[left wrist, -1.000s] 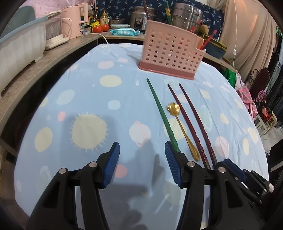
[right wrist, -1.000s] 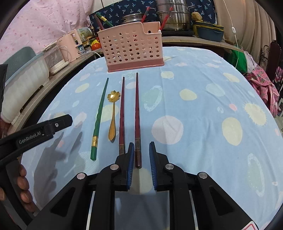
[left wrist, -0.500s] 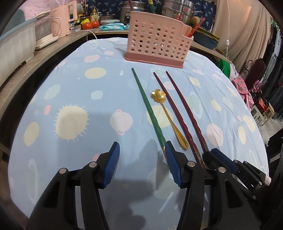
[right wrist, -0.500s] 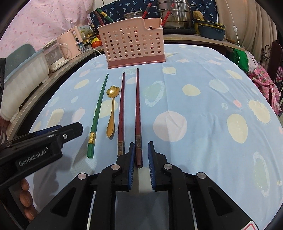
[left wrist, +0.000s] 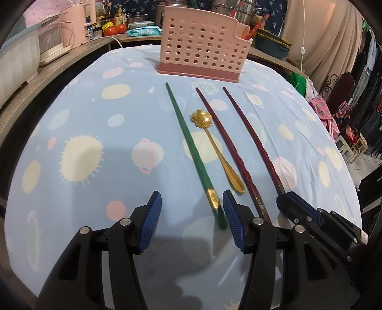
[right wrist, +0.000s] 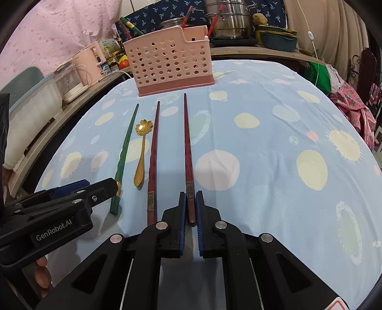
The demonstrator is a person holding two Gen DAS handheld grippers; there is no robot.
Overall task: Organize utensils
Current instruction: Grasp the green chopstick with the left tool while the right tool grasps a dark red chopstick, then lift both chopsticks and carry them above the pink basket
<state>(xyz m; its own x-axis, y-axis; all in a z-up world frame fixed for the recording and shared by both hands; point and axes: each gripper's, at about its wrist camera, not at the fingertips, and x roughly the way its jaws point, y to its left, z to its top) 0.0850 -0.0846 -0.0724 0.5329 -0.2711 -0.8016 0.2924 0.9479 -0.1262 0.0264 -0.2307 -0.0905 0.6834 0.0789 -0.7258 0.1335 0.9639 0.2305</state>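
Note:
Four utensils lie side by side on the blue spotted tablecloth (right wrist: pixel 262 143): a green chopstick (left wrist: pixel 191 143), a gold flower-bowled spoon (left wrist: pixel 222 157) and two dark red chopsticks (right wrist: pixel 154 152). My right gripper (right wrist: pixel 191 200) is shut on the near end of the rightmost red chopstick (right wrist: pixel 187 143), which still lies flat. My left gripper (left wrist: pixel 191 200) is open just above the cloth. The green chopstick's gold-banded near end lies between its fingers, close to the right one and untouched. A pink perforated utensil holder (left wrist: pixel 200 50) stands at the far end of the row, with chopsticks upright in it.
A wooden counter (left wrist: pixel 59 62) runs along the left and back with a pink kettle (left wrist: pixel 76 23), a white tub, tomatoes, steel pots (right wrist: pixel 226 21) and a blue dish. The table drops off at the right toward a chair and clothes. A hand (right wrist: pixel 43 274) grips the left tool.
My left gripper moved right and forward, bringing the green chopstick's near end between its open fingers. My right gripper's fingers closed the small gap onto the red chopstick's end.

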